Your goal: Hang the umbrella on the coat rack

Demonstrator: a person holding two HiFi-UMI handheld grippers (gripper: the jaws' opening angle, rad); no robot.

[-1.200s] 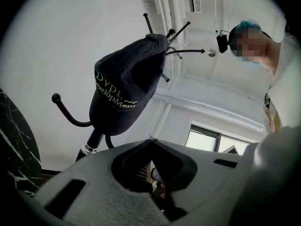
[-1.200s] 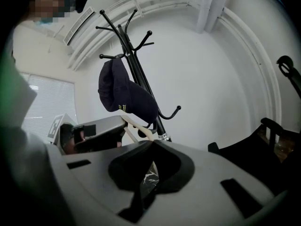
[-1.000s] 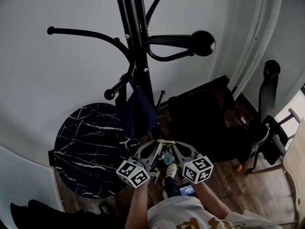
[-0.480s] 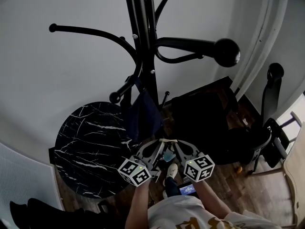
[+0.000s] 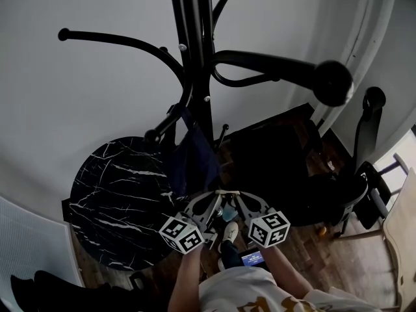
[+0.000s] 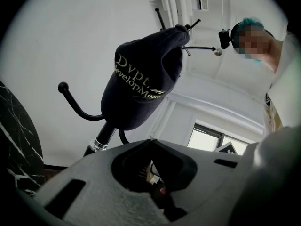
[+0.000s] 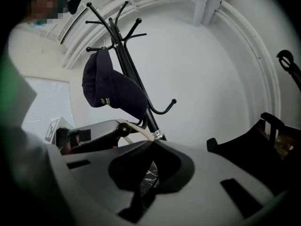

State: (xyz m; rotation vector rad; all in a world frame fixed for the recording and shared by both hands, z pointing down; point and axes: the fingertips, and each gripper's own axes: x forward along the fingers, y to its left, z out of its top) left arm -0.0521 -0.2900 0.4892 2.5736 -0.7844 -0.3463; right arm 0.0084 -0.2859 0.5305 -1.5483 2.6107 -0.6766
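— Head view: what room is there?
— The coat rack [image 5: 195,57] stands against the wall [image 5: 78,96], and its knobbed hooks reach out over both grippers. A marble table [image 5: 110,194] is at its left and a black chair [image 5: 279,161] at its right. The left gripper [image 5: 214,197] and right gripper [image 5: 236,197] sit tip by tip under a navy cap [image 5: 192,158] on a low hook.
— Left gripper view?
— Jaws closed tip to tip, with nothing seen between them. The cap's pale lettering shows only here.
— Right gripper view?
— Jaws together too. A pale cord [image 7: 138,130] reaches their tip, but I can't tell whether it is pinched. I can't pick out the umbrella in any view.
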